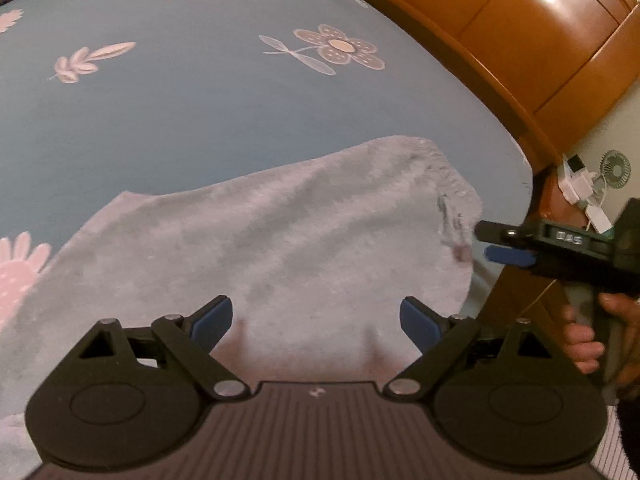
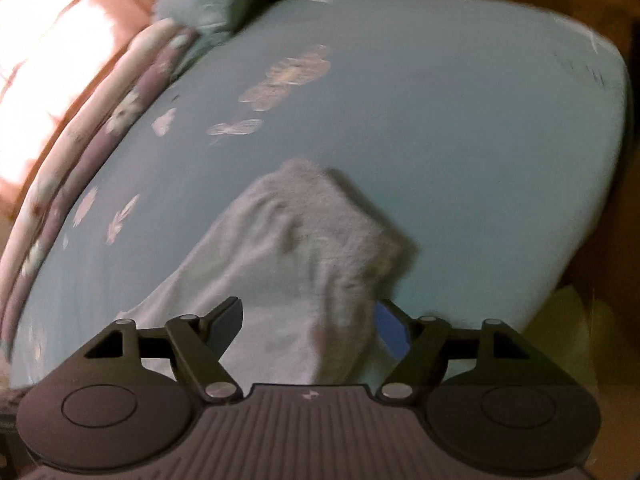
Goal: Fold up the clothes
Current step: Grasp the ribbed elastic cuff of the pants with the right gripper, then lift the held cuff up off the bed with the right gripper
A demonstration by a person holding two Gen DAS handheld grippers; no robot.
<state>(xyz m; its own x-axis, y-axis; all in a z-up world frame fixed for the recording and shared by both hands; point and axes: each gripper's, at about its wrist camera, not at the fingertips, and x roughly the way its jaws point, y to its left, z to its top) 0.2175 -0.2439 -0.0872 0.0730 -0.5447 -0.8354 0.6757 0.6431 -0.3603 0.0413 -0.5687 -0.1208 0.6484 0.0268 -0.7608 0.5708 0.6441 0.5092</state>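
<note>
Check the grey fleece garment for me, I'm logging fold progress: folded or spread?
Partly folded: in the right wrist view the grey fleece garment shows a doubled end casting a shadow on the bedsheet.

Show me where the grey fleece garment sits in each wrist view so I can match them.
Left wrist: the grey fleece garment fills the lower middle, ahead of the left gripper, reaching the right edge of the bed.
Right wrist: the garment lies centre to lower left, blurred, ahead of the right gripper.
Shared landmark: the blue flowered bedsheet under it.
</note>
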